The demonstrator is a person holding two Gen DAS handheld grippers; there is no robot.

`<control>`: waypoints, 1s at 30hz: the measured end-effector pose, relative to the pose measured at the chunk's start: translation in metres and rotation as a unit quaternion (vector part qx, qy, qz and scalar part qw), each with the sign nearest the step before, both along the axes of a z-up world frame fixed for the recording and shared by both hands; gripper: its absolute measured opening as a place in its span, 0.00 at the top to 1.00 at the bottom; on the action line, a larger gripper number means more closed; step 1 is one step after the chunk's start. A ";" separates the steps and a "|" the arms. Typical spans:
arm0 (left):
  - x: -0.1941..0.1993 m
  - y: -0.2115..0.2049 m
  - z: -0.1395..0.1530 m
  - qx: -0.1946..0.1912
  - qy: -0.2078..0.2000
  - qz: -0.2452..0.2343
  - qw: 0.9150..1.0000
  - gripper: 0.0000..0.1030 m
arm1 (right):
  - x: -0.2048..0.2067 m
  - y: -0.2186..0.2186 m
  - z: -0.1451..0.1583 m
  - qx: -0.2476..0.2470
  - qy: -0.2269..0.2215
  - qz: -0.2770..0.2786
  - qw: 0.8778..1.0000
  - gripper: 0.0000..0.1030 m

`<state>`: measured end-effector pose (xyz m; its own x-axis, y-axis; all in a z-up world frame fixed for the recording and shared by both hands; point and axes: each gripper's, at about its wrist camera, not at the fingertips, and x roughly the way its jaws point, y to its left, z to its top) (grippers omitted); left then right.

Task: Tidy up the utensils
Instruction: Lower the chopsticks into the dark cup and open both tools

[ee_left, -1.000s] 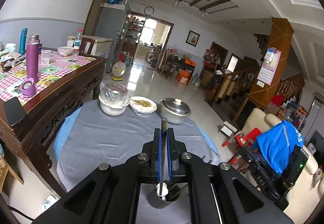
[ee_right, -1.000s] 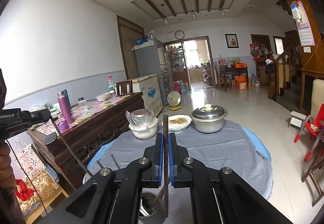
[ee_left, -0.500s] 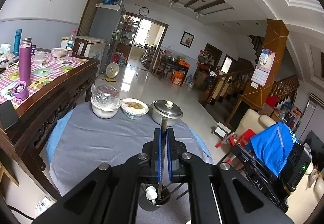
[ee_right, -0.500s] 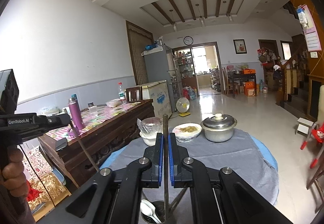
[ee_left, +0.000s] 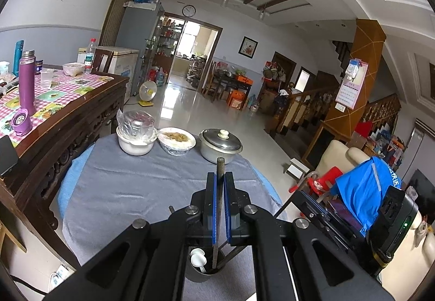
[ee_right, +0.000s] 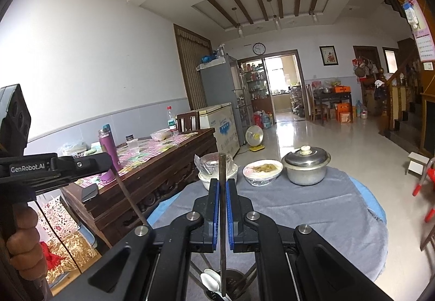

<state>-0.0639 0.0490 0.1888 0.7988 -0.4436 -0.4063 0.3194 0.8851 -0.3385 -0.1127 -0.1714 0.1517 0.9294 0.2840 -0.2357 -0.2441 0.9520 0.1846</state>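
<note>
L gripper [ee_left: 219, 208]: blue-padded fingers [ee_left: 210, 208] pressed together on a thin dark chopstick [ee_left: 219, 184], held roughly upright, lower end dipping into the dark round utensil holder [ee_left: 204, 272] on the grey-cloth round surface [ee_left: 130, 186]. White plastic spoon [ee_left: 198, 259] sits in the holder w/ a couple more dark sticks leaning out.

R gripper [ee_right: 222, 208]: fingers likewise pinching a second dark chopstick [ee_right: 222, 178], upright, lower tip over the perforated utensil holder [ee_right: 233, 280], white spoons [ee_right: 210, 282] beside it. Whether that tip rests inside or hangs just above the rim, can't tell. In the R view the L gripper [ee_right: 108, 162] shows at far left w/ the person's hand [ee_right: 23, 241] on its handle, its stick slanting down toward the holder.

Change vs a sec ago: R view has tilted up & shifted a bit; the holder sits lower in frame now and spoons show more, so the R stick looks drawn nearer over the holder. L view barely differs; holder & spoon a touch more visible under the fingers. Grip on both sticks unchanged.

Meaning for task: both chopsticks look lined up w/ the holder; likely next is lower & let go. Risk: thin sticks may tip out or catch on the leaning ones.

Far edge of surface: white bowl w/ plastic wrap [ee_left: 136, 137], food bowl [ee_left: 177, 139], lidded metal pot [ee_left: 220, 144], all well apart from the holder.
</note>
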 end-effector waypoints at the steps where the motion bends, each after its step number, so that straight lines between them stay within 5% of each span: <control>1: 0.000 -0.001 -0.001 0.001 0.001 0.000 1.000 0.95 | 0.000 0.000 -0.001 0.001 0.001 0.001 1.000 0.95; 30: 0.012 -0.017 -0.023 0.019 0.038 0.001 0.999 0.95 | 0.015 -0.009 -0.025 0.016 0.039 -0.006 0.999 0.95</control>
